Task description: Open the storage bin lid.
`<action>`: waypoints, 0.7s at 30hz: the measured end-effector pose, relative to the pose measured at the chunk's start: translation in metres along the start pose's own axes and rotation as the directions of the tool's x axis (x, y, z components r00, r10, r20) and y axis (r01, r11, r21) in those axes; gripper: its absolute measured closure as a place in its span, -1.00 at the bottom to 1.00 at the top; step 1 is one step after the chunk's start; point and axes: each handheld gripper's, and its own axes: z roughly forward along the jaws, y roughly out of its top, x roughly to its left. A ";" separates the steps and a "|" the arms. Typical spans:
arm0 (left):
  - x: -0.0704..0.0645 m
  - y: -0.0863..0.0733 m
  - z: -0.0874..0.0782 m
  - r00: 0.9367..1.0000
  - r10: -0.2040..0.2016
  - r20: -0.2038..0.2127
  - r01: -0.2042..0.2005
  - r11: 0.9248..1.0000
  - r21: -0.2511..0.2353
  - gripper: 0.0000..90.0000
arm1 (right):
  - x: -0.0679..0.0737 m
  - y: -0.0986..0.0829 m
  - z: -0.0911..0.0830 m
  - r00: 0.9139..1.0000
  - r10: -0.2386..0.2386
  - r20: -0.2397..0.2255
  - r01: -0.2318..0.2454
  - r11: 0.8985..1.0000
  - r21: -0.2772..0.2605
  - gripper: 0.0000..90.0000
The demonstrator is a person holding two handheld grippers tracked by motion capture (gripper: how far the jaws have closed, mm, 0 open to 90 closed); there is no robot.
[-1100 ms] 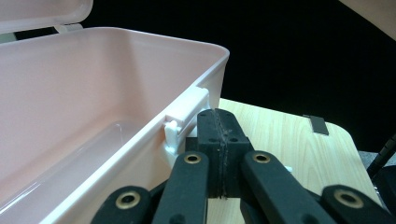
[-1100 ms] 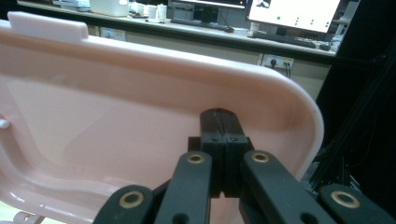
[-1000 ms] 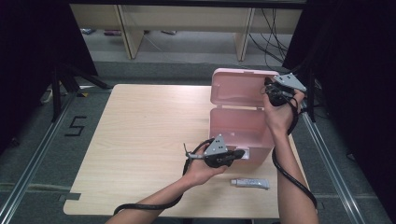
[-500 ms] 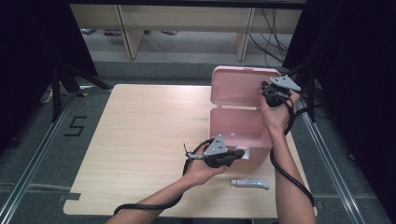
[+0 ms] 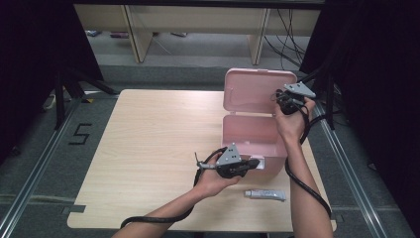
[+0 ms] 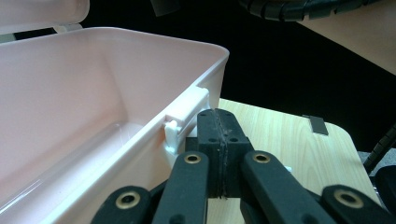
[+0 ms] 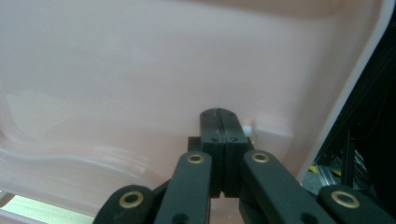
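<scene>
Table (image 5: 148, 148): wood; pink box (image 5: 252, 136) at right edge, lid (image 5: 257, 91) up.
L gripper (image 5: 255, 162): jaws closed, empty, at box's front latch (image 6: 187, 112), unmoved.
R gripper (image 5: 278, 97): closed, empty, against lid; shifted slightly left vs. 1 s ago.
Tube (image 5: 266, 195): near front edge.

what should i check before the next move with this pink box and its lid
1. Lid raised and standing upright behind the pink box: ok.
2. Box interior free of items, judged from the left gripper view: ok.
3. Left gripper jaws shut, tips by the white front latch; whether they touch it: cannot tell.
4. Right gripper jaws shut, tips at the lid's inner face: ok; whether they press on it: cannot tell.
5. Tube lies on the table in front of the box, apart from both grippers: ok.
</scene>
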 end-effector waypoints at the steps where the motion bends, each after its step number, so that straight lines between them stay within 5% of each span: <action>1: 0.000 0.000 0.000 1.000 0.000 0.000 0.000 1.000 0.000 0.99 | 0.000 -0.001 0.001 1.000 -0.006 -0.001 0.006 1.000 -0.003 1.00; 21: 0.000 0.000 0.000 1.000 0.000 0.001 0.000 1.000 0.003 0.98 | -0.005 -0.014 0.016 1.000 0.009 -0.020 -0.007 0.996 0.093 1.00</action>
